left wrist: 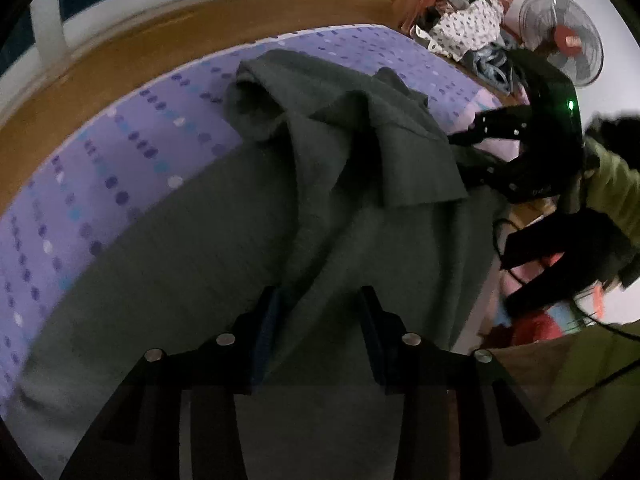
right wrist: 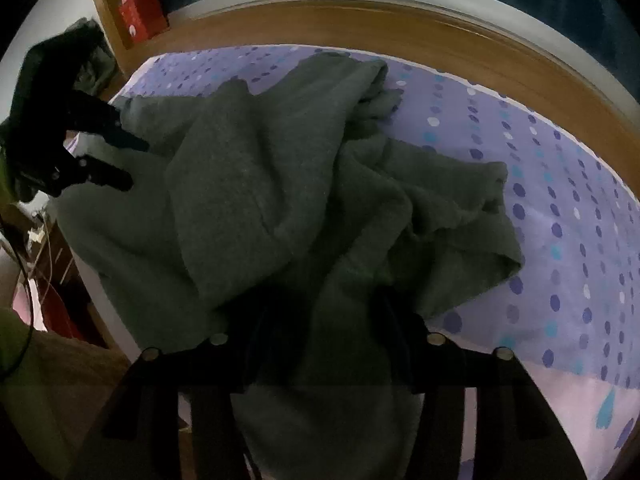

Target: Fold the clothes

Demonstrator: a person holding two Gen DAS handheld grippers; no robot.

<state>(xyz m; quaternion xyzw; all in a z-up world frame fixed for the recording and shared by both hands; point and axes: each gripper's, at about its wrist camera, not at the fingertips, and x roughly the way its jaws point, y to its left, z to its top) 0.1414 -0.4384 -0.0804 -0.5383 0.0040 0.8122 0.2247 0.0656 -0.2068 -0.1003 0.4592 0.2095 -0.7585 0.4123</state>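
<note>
A dark grey-green knitted garment (left wrist: pixel 360 152) lies crumpled on a purple dotted bed sheet (left wrist: pixel 120 184). In the left wrist view my left gripper (left wrist: pixel 322 320) is over its flat part, with a ridge of the cloth filling the narrow gap between the fingers. The right wrist view shows the same garment (right wrist: pixel 280 160) bunched up between the fingers of my right gripper (right wrist: pixel 326 320), which is closed on that bunch. Each gripper also shows in the other's view: the right gripper (left wrist: pixel 460 156) at the garment's right edge, the left gripper (right wrist: pixel 136 164) at its left edge.
A wooden ledge (right wrist: pixel 440 28) runs along the far side of the bed under a dark window. A standing fan (left wrist: pixel 560 44) and a pile of clothes (left wrist: pixel 468 24) are beyond the bed's corner. A red box (right wrist: pixel 142 16) sits on the ledge. A person's green sleeve (left wrist: pixel 616 188) is near.
</note>
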